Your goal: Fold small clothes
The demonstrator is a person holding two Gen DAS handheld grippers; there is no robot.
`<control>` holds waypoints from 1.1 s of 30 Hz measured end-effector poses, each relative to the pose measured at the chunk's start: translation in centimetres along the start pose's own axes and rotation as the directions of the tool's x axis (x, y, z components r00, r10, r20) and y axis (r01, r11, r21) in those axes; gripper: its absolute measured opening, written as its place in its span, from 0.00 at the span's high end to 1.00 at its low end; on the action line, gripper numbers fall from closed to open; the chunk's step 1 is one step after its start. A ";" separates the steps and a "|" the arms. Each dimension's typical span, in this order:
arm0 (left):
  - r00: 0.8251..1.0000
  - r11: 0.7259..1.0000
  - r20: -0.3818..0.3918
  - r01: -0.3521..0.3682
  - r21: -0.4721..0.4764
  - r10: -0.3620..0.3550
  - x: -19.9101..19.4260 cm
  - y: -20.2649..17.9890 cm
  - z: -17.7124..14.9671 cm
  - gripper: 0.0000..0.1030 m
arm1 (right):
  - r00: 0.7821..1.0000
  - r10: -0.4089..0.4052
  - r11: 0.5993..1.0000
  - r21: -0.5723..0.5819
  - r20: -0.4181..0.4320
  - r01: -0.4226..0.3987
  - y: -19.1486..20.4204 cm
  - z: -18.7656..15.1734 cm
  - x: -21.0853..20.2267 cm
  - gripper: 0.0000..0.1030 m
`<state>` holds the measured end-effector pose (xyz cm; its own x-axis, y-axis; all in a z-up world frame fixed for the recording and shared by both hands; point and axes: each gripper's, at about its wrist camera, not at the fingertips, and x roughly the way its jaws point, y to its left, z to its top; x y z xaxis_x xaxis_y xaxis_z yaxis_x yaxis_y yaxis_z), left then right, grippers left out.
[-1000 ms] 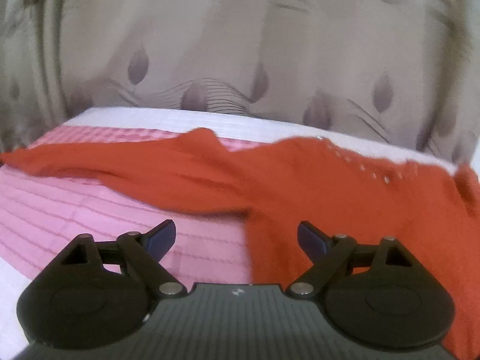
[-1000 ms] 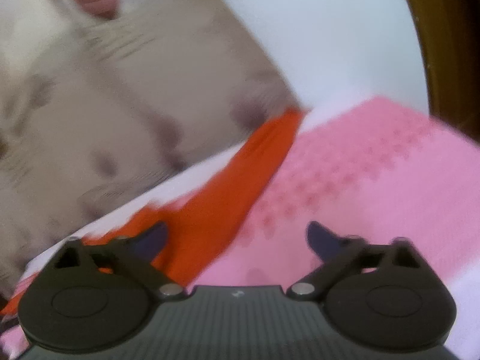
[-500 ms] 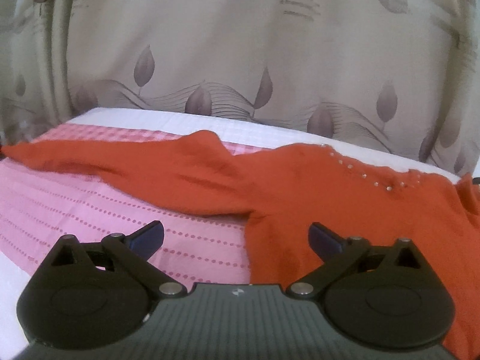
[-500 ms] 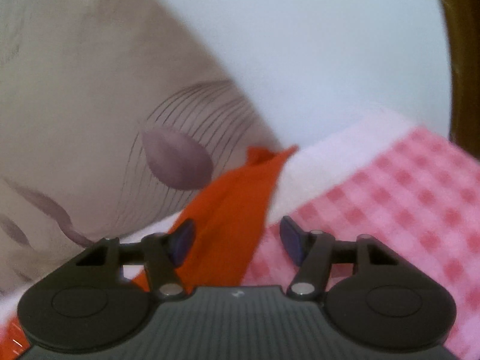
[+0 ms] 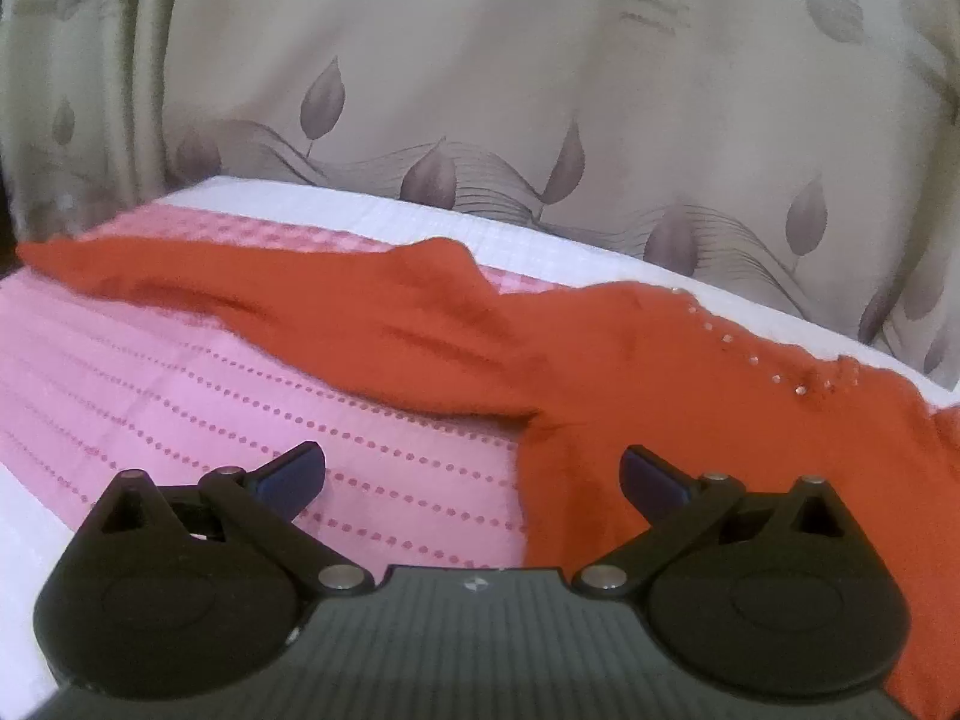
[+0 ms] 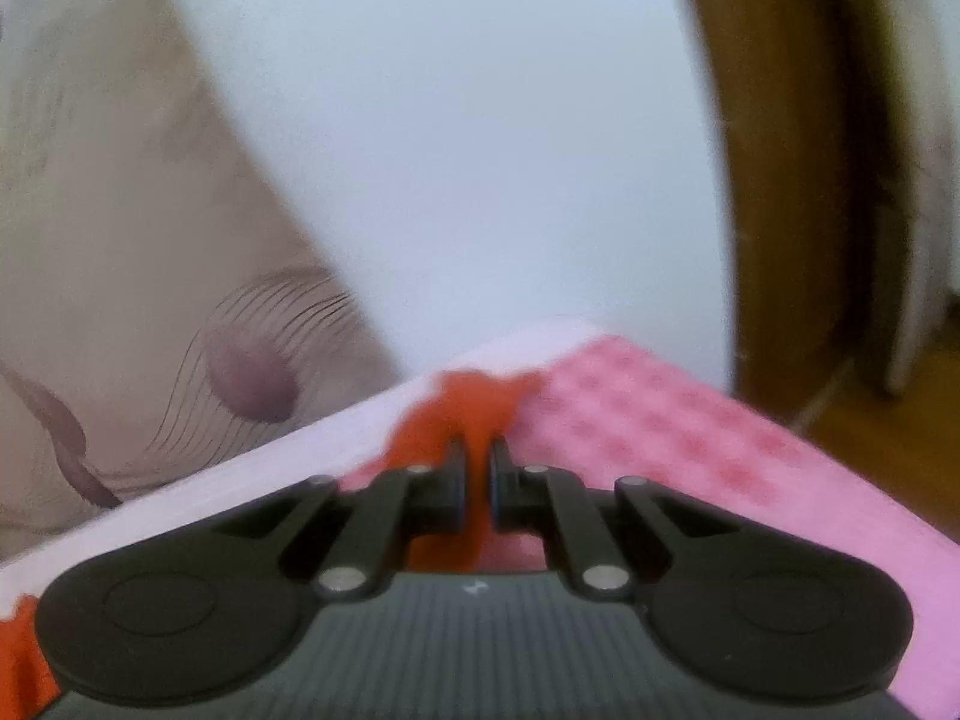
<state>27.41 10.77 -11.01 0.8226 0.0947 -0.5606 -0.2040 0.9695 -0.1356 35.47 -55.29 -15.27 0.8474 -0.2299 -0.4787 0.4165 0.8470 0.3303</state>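
Two grippers are under my control. On my left, the left gripper (image 5: 472, 474) hangs over a pink dotted bedspread (image 5: 180, 384), jaws just spread wide and empty, straddling the side edge of an orange long-sleeved knit top (image 5: 630, 360) lying flat. My right gripper (image 6: 477, 468) has just closed, pinching that top's sleeve end (image 6: 474, 396) at the bed's corner.

Matt orange knit cloth sweater (image 5: 630, 360) lies on a pink textured woven bedspread (image 5: 180, 396); curtain (image 5: 480, 90) looks smooth, faintly sheeny.
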 end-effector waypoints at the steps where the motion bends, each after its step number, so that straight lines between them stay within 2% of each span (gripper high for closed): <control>1: 1.000 1.000 0.000 -0.001 -0.003 0.001 0.0 0.0 0.0 0.00 | 1.000 0.010 1.000 0.016 -0.002 -0.010 -0.9 -0.2 -0.8 0.93; 4: 1.000 1.000 0.002 -0.004 0.004 0.004 -0.1 -0.1 0.0 0.00 | 0.999 0.011 0.995 0.103 -0.031 -0.008 -3.6 -1.1 -2.4 0.92; 7: 1.000 1.000 0.005 -0.006 0.014 0.006 -0.2 -0.1 -0.1 0.00 | 0.996 0.050 0.974 0.222 -0.074 -0.033 -6.1 -1.2 -2.3 0.84; 8: 1.000 1.000 0.006 -0.007 0.016 0.007 -0.2 -0.1 0.0 0.00 | 0.995 0.062 0.963 0.265 -0.084 -0.038 -6.7 -1.1 -2.2 0.69; 9: 1.000 1.000 0.007 -0.008 0.017 0.008 -0.2 -0.1 0.0 0.00 | 0.990 0.092 0.949 0.310 -0.104 -0.056 -7.5 -0.9 -1.7 0.44; 11: 1.000 1.000 0.006 -0.007 0.018 0.007 -0.2 -0.2 0.0 0.00 | 0.987 0.134 0.930 0.356 -0.088 -0.095 -7.9 -1.0 -1.4 0.23; 12: 1.000 1.000 0.005 -0.008 0.018 0.008 -0.2 -0.2 0.0 0.00 | 0.986 0.144 0.927 0.361 -0.080 -0.106 -7.9 -0.9 -1.2 0.19; 16: 1.000 1.000 0.001 -0.004 0.016 0.004 -0.1 -0.1 0.0 0.00 | 0.990 0.120 0.946 0.310 -0.077 -0.090 -7.1 -0.7 0.4 0.22; 17: 1.000 1.000 0.001 -0.003 0.016 0.003 -0.1 0.0 0.0 0.00 | 0.991 0.101 0.955 0.288 -0.088 -0.072 -6.9 -0.5 0.7 0.42; 18: 1.000 1.000 0.000 -0.003 0.015 0.003 -0.1 0.0 0.0 0.00 | 0.989 0.082 0.965 0.257 -0.121 -0.048 -6.6 -0.3 1.1 0.79; 19: 1.000 1.000 -0.001 -0.002 0.014 0.002 -0.1 0.0 0.0 0.00 | 0.986 0.069 0.968 0.249 -0.151 -0.030 -6.5 -0.3 1.6 0.84; 21: 1.000 1.000 -0.003 -0.005 0.010 0.005 -0.1 0.0 0.0 0.00 | 0.989 0.038 0.974 0.227 -0.145 -0.004 -6.6 -0.2 1.2 0.92; 23: 1.000 1.000 -0.005 -0.004 0.000 0.004 0.0 0.1 0.0 0.00 | 0.996 -0.027 0.977 0.207 -0.086 0.044 -7.2 -0.2 -0.6 0.92; 24: 1.000 1.000 -0.007 -0.002 -0.005 0.002 0.0 0.2 0.0 0.00 | 0.997 -0.058 0.970 0.233 -0.057 0.069 -8.2 -0.4 -1.6 0.92; 26: 1.000 1.000 -0.011 0.000 -0.014 0.000 0.0 0.3 0.0 0.00 | 0.993 -0.105 0.946 0.302 -0.054 0.116 -10.4 -1.2 -3.0 0.92; 27: 1.000 1.000 -0.013 0.002 -0.016 -0.002 0.1 0.3 0.0 0.00 | 0.994 -0.094 0.927 0.358 -0.060 0.109 -11.7 -1.5 -3.7 0.93; 30: 1.000 1.000 -0.013 -0.001 -0.016 0.001 0.1 0.3 0.0 0.00 | 0.988 -0.136 0.923 0.353 -0.078 0.155 -12.6 -1.8 -5.1 0.93; 33: 1.000 1.000 -0.009 -0.005 -0.016 0.005 0.1 0.2 -0.1 0.00 | 0.993 -0.081 0.913 0.393 -0.091 0.110 -13.4 -2.3 -6.0 0.94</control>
<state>27.39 10.92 -11.11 0.8165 0.0976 -0.5690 -0.2166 0.9654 -0.1453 24.06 -64.18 -18.69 0.7773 -0.2530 -0.5760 0.6032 0.5599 0.5681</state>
